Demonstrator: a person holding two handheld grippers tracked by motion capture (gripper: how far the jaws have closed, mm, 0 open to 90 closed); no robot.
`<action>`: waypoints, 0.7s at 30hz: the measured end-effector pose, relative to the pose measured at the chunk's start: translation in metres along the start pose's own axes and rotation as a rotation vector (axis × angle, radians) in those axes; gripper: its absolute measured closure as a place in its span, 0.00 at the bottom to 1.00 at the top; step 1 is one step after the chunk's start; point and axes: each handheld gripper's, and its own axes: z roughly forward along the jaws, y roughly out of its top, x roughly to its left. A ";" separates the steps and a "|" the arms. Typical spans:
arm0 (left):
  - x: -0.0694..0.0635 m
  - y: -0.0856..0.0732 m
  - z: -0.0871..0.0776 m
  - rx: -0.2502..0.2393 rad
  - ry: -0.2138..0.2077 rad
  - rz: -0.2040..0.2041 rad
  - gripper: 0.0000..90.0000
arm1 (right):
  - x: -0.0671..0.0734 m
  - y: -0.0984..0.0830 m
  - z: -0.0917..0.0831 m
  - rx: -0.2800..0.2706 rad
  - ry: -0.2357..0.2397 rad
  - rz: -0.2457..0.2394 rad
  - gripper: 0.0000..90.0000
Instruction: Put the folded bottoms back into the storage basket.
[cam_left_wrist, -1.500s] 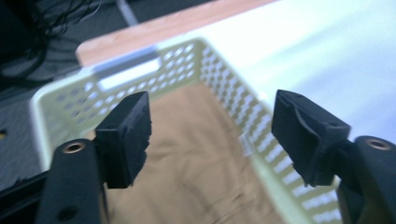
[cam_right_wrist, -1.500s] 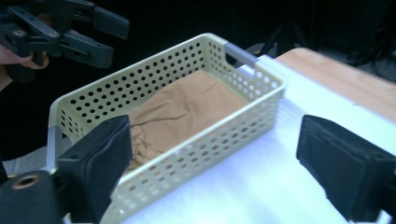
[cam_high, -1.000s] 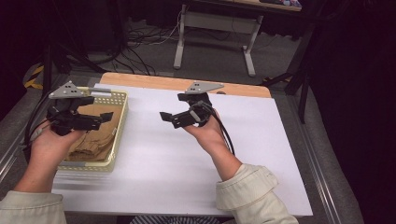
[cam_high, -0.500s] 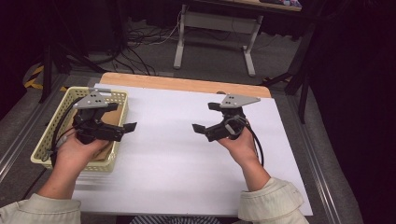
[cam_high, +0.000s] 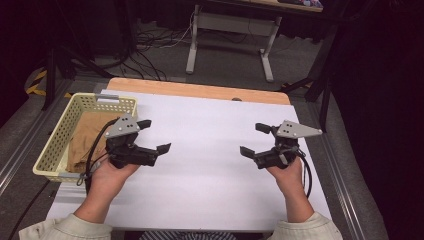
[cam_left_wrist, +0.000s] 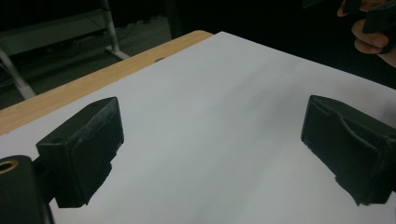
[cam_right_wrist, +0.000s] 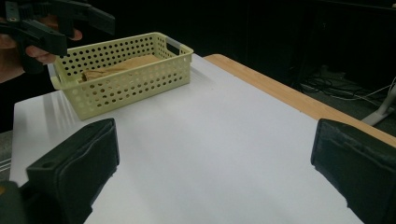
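A pale yellow perforated basket stands at the table's left edge with a folded brown cloth lying in it. My left gripper hovers over the white sheet just right of the basket; its jaws have just been opening and stand wide apart with nothing between them. Over the sheet's right side my right gripper is open too and holds nothing. Both point toward the middle of the table.
The white sheet covers most of the table, and a strip of bare wood shows along the far edge. Beyond it are a desk frame and cables on the floor. Metal rails run along both table sides.
The left gripper has come away from over the basket to the right, above the white sheet, leaving the cloth inside. The right gripper has moved from the table's middle to its right side.
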 end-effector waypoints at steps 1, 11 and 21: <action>-0.001 -0.002 0.002 -0.002 -0.003 -0.002 0.07 | -0.001 -0.004 -0.005 -0.001 -0.002 -0.002 0.02; -0.015 -0.027 0.029 -0.005 -0.031 0.038 0.04 | -0.009 -0.037 -0.026 -0.006 0.008 0.013 0.02; -0.012 -0.067 0.043 -0.033 -0.110 -0.028 0.02 | -0.010 -0.071 -0.026 -0.008 0.032 0.005 0.01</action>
